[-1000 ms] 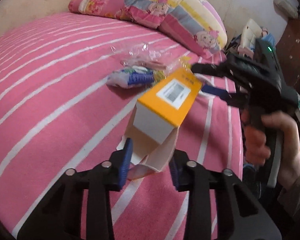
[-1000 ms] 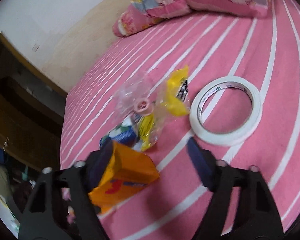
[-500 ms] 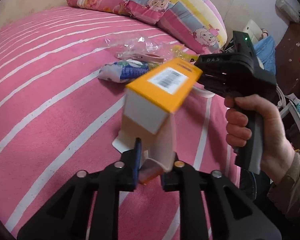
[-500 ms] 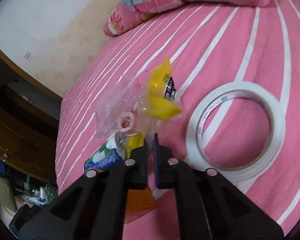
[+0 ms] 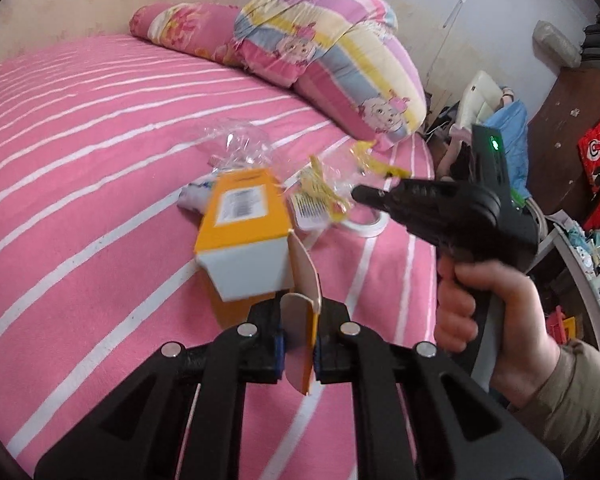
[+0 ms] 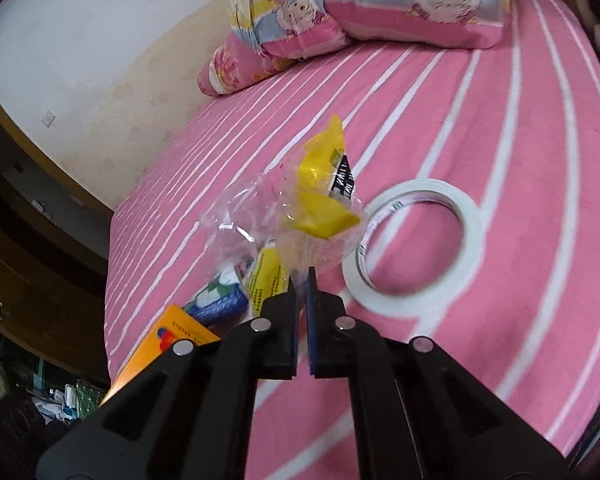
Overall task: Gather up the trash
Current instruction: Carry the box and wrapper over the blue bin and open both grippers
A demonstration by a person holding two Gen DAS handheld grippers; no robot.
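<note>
Trash in both grips: my left gripper [image 5: 298,346] had jaws pinching the orange carton [image 5: 246,236] by its flap, lifted off the bed [image 5: 80,152]. Right gripper [image 6: 301,332], jaws pressed onto the clear wrapper [image 6: 300,224], prob. raising it so nothing spilled. Tape roll [image 6: 416,240] lay beside, untouched.

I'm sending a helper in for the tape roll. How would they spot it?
On the pink striped bed, below the cartoon pillows, trash lies in a small pile. The tape roll lies flat beside it: a white ring, open in the middle, unlike the crinkly wrappers.
</note>
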